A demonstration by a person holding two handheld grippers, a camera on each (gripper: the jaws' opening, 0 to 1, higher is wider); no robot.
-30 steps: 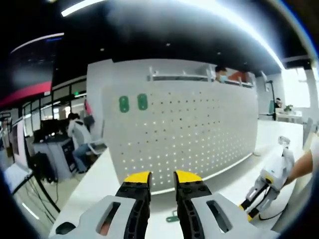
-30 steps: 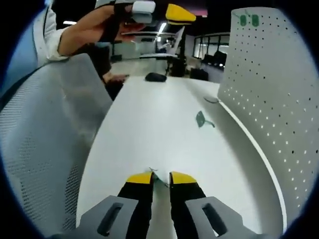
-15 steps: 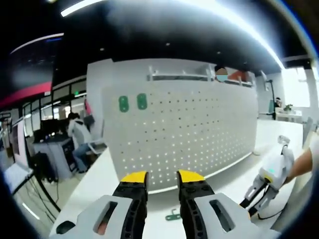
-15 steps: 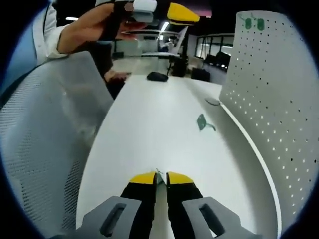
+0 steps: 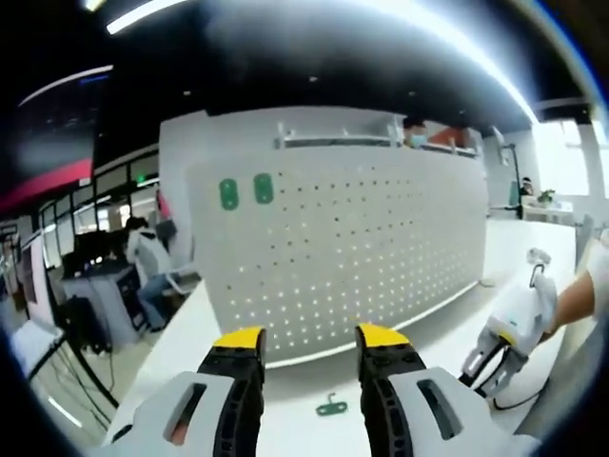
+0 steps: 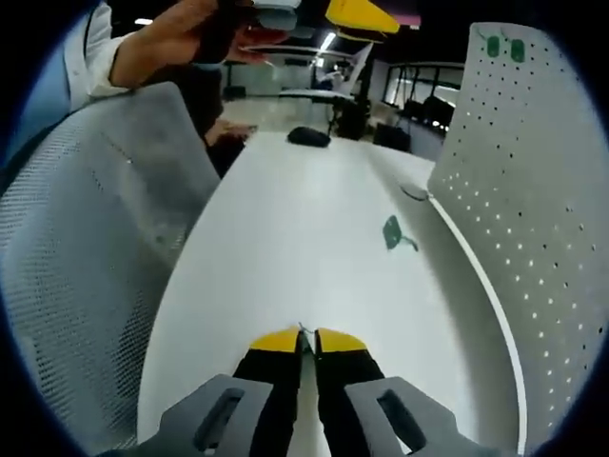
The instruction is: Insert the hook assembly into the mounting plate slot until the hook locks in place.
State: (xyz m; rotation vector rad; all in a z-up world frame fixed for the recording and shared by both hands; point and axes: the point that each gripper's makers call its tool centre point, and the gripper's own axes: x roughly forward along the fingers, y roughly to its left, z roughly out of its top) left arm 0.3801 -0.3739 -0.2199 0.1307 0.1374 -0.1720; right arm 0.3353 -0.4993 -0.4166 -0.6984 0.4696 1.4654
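A white pegboard [image 5: 362,248] stands on the white table [image 5: 285,419], with two green mounting plates [image 5: 245,190] near its upper left corner. A small green hook piece [image 5: 331,408] lies flat on the table, below and between the wide-open jaws of my left gripper [image 5: 309,338], which hovers above it. In the right gripper view this hook piece [image 6: 393,231] lies near the pegboard [image 6: 533,190], whose plates [image 6: 504,46] show at the top. My right gripper [image 6: 300,339] is shut low over the table on a thin hook part, of which just a tip [image 6: 301,328] pokes out.
A grey mesh chair [image 6: 86,238] stands along the table's left side. A black mouse [image 6: 309,136] lies at the far end. A hand holds the left gripper [image 6: 357,14] high up. The right gripper [image 5: 483,373] touches the table at right. People sit at desks beyond.
The left jaws have spread wider apart. The right jaws have closed onto the small green piece that lay between them.
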